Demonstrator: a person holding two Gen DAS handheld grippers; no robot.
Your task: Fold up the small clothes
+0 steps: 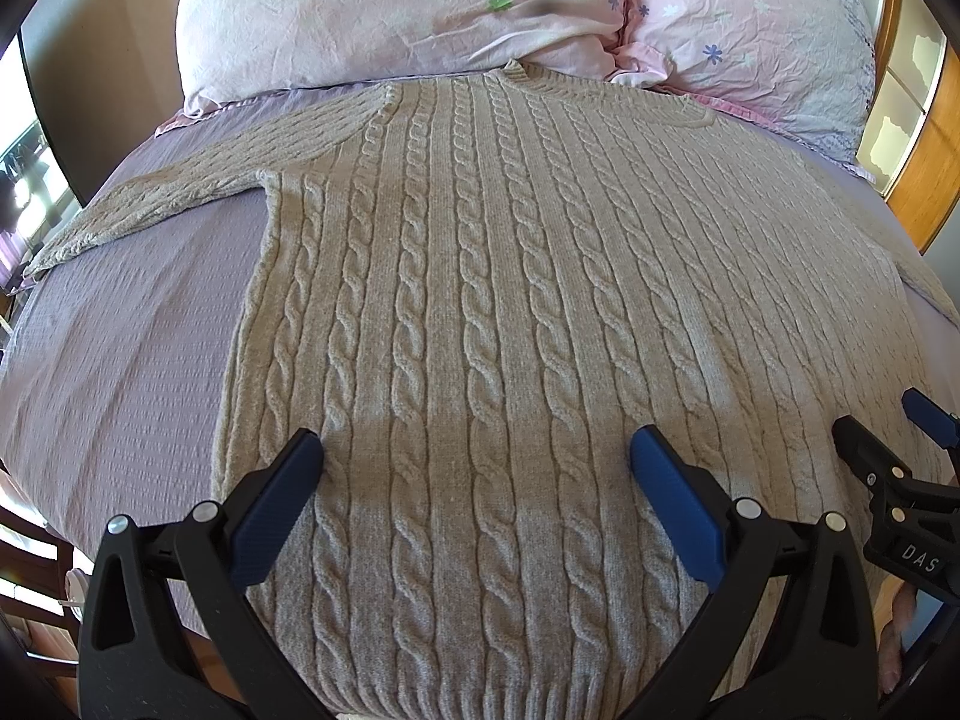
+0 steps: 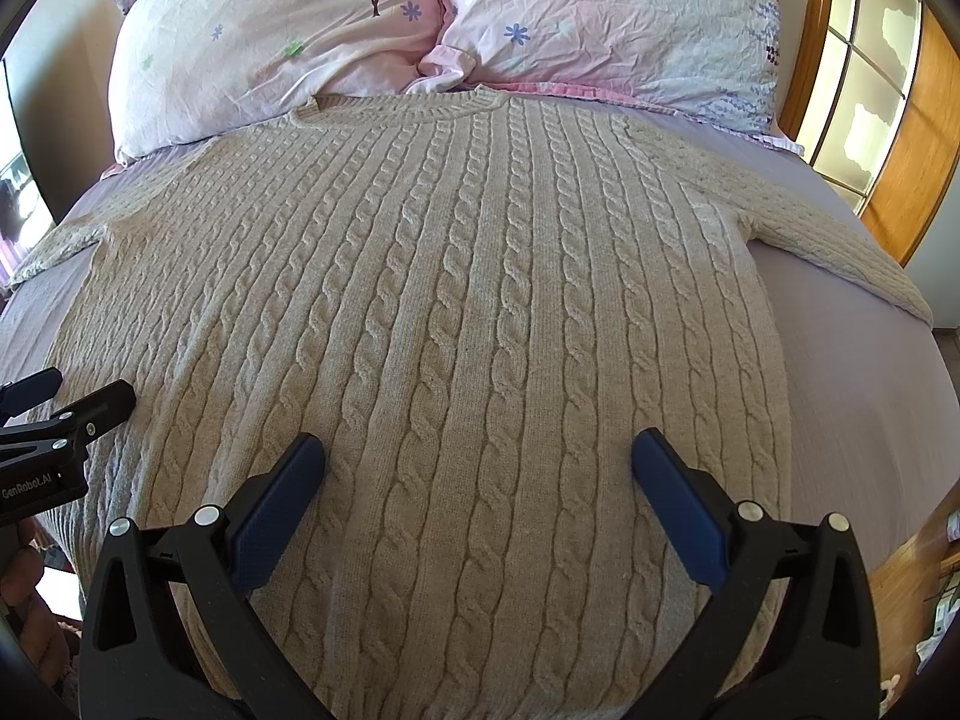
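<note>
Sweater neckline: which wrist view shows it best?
The right wrist view. There the neckline of the sweater shows as a full curved band below the pillows. In the left wrist view only a short, foreshortened stretch of it is visible, off to one side.

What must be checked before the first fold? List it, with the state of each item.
1. Sweater lies flat, front up: ok.
2. Both sleeves spread out to the sides, left sleeve, right sleeve: ok.
3. Left gripper open, holding nothing: ok.
4. Right gripper open, holding nothing: ok.
5. Collar clear of the pillows: not ok, it lies right against them.
6. Hem flat at the near edge: cannot tell, the grippers hide much of it.
</note>
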